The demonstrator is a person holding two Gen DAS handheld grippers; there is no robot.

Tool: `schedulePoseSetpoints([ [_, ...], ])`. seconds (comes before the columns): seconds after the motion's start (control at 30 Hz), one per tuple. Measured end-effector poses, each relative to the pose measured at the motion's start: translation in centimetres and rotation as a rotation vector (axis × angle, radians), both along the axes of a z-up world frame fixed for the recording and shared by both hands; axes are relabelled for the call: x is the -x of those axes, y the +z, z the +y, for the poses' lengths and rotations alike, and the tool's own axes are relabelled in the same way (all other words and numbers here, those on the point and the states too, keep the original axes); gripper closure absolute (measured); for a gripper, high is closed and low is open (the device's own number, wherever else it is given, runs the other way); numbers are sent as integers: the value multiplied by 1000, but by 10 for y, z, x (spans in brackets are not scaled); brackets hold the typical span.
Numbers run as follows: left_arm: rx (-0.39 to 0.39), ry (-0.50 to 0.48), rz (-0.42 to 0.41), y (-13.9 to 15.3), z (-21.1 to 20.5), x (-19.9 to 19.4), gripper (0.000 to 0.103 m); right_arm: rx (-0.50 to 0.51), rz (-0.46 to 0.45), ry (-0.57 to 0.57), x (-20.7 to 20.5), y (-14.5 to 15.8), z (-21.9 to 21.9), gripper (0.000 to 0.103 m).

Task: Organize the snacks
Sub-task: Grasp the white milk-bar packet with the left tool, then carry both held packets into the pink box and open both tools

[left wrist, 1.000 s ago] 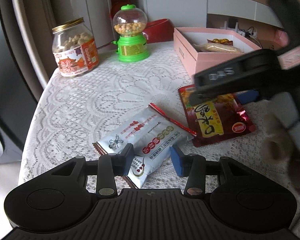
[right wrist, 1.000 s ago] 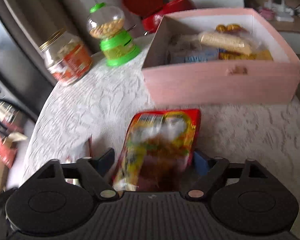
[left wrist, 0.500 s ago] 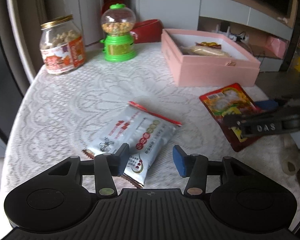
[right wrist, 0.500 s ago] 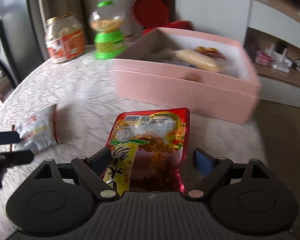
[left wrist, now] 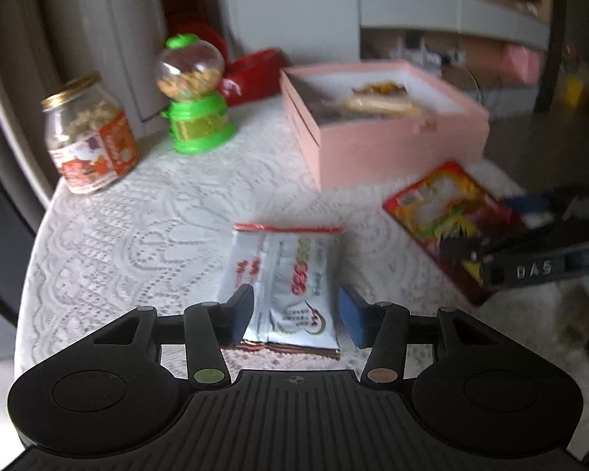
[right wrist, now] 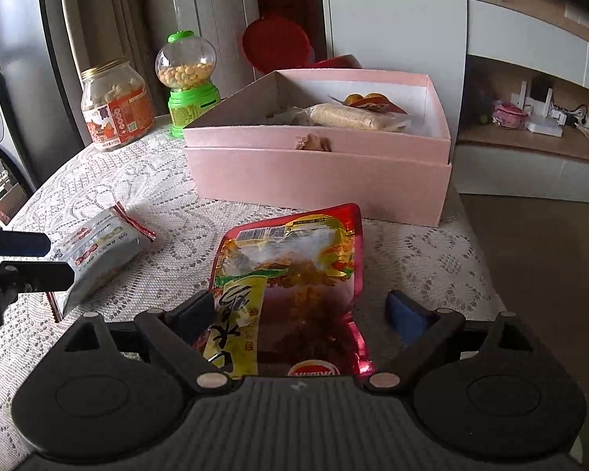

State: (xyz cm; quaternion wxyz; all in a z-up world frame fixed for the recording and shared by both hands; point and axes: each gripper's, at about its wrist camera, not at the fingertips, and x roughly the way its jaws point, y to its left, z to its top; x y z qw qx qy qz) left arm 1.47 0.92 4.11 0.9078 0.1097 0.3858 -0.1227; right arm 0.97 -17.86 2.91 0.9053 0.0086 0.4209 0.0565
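A white snack packet (left wrist: 290, 278) lies on the lace tablecloth, its near end between the fingers of my open left gripper (left wrist: 294, 314); it also shows in the right wrist view (right wrist: 98, 247). A red and yellow snack pouch (right wrist: 294, 274) lies flat between the wide-open fingers of my right gripper (right wrist: 300, 314); it shows in the left wrist view (left wrist: 447, 212) with the right gripper (left wrist: 502, 231) over it. An open pink box (right wrist: 322, 168) holding several snacks stands behind both; it also shows in the left wrist view (left wrist: 385, 145).
A glass jar with a gold lid (left wrist: 90, 137) and a green candy dispenser (left wrist: 194, 94) stand at the table's far left. A red container (right wrist: 277, 45) sits behind the box. The table edge drops off to the right (right wrist: 483, 274).
The left gripper has swung so the white packet lies straight between its fingers. The right gripper has come closer over the red pouch. Both stay open.
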Motion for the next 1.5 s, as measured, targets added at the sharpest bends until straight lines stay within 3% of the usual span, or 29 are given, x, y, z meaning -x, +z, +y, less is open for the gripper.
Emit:
schedulePoseSetpoints([
  [0.13, -98, -66, -14, -14, -17, -2, 45, -5, -1, -2, 0, 0, 0, 8],
  [0.2, -128, -92, -12, -17, -24, -3, 28, -10, -2, -4, 0, 0, 0, 8],
  [0.27, -84, -119, 36, -18, -27, -9, 11, -15, -4, -6, 0, -1, -1, 8],
  [0.3, -54, -130, 57, -17, -27, -12, 7, -18, -4, -7, 0, 0, -1, 8],
  [0.43, 11, -109, 62, -9, -20, -17, 12, -19, -4, -8, 0, 0, -1, 8],
  [0.53, -63, -46, 36, -9, -15, -25, 22, -17, -3, -7, 0, -1, 0, 8],
  [0.63, -64, 11, 54, -17, -3, -38, 21, -9, 2, 1, -1, -1, 2, 7],
  [0.77, 70, 80, 94, -23, 17, -56, 16, 30, 22, 32, -4, -3, 9, 2],
  [0.97, 63, 96, 83, -24, 11, -56, 15, 76, 45, 64, -6, -5, 17, 0],
  [1.07, 83, 109, 54, -24, 13, -47, 22, 68, 44, 61, -6, -5, 17, 0],
  [1.13, 104, 117, 52, -23, 16, -41, 23, 58, 38, 64, -3, -3, 15, 4],
  [1.2, 127, 116, 50, -21, 15, -31, 23, 69, 28, 86, 4, 1, 13, 17],
  [1.3, 175, 97, 47, -16, 13, -13, 23, 50, 43, 130, 14, 8, 8, 26],
  [1.5, 226, 33, -15, 5, 6, 12, 23, 22, 69, 142, 28, 25, -6, 32],
])
